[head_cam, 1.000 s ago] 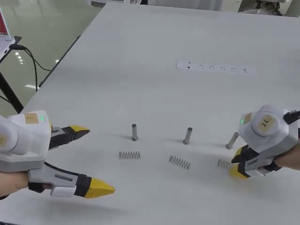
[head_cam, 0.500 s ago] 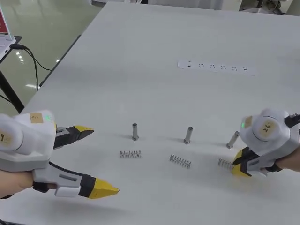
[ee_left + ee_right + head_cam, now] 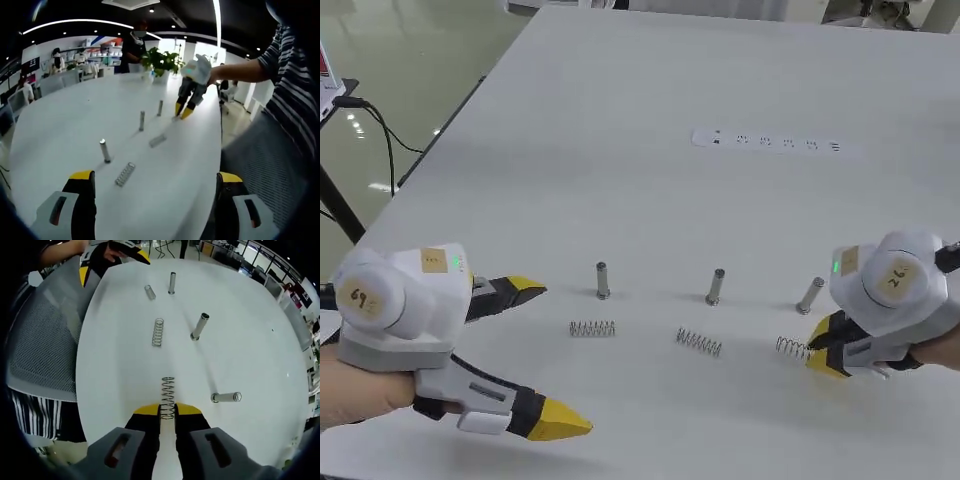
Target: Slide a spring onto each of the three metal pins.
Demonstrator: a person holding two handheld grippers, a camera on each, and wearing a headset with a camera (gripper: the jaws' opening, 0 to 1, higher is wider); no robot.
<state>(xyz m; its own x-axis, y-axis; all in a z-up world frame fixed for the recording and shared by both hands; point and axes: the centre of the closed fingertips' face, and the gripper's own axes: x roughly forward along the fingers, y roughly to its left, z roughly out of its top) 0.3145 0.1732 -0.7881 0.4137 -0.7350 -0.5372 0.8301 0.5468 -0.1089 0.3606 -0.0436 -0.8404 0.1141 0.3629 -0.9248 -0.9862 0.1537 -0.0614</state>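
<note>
— Where is the right gripper?
— Low over the white table, jaws clenched on the end of the nearest spring, near the rightmost pin.
— And the left gripper?
— Jaws spread wide, gripping nothing. The middle spring and the far spring lie flat before the middle pin and the left pin.

We see a white table; a power strip on it; glossy floor and a black cable left of it; a plant beyond it.
</note>
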